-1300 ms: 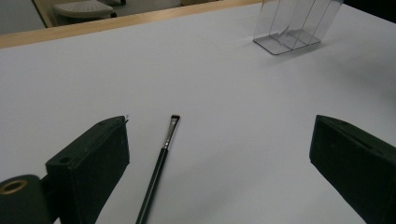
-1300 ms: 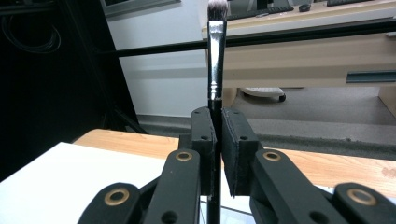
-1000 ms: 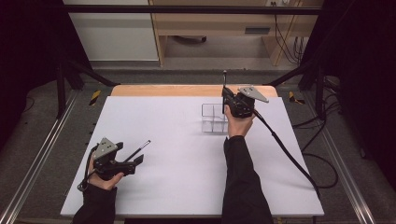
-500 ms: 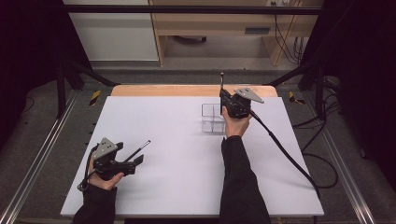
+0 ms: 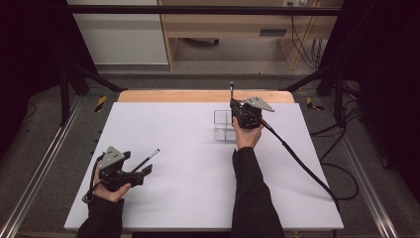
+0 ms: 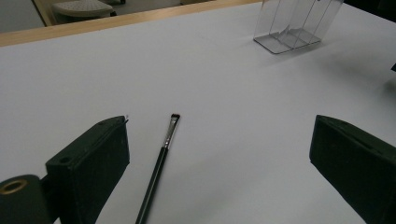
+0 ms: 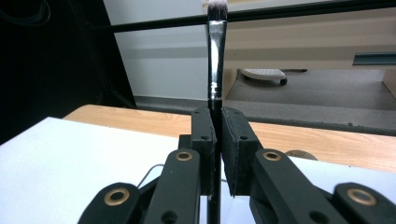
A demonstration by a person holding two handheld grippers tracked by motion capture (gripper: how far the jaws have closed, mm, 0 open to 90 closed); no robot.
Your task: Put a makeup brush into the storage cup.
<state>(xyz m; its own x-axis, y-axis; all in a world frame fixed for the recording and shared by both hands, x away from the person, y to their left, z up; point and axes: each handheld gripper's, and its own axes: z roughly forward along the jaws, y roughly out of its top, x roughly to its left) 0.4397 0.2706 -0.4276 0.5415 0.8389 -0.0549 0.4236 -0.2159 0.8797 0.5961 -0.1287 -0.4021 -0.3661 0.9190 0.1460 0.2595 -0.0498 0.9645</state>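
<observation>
The brush (image 7: 216, 56) is clamped upright in the right claw (image 5: 236, 107) just above the clear holder (image 5: 224, 125); lowered off-centre, its handle could strike a divider. A second brush (image 6: 159, 164) lies on the worktop (image 5: 198, 163) between the left claw's (image 6: 219, 154) parted jaws.

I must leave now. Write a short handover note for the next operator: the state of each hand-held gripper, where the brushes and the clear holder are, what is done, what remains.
Right hand-held gripper: shut on a make-up brush, bristles up, held upright beside the clear holder.
Left hand-held gripper: open, low over the white table, jaws on either side of a thin brush that lies flat, not gripped.
Clear holder: upright at the far side of the table; its compartments look empty.
Done: one brush picked up.
Left, most likely: put the held brush into the holder, then grip the thin brush and place it too.
</observation>
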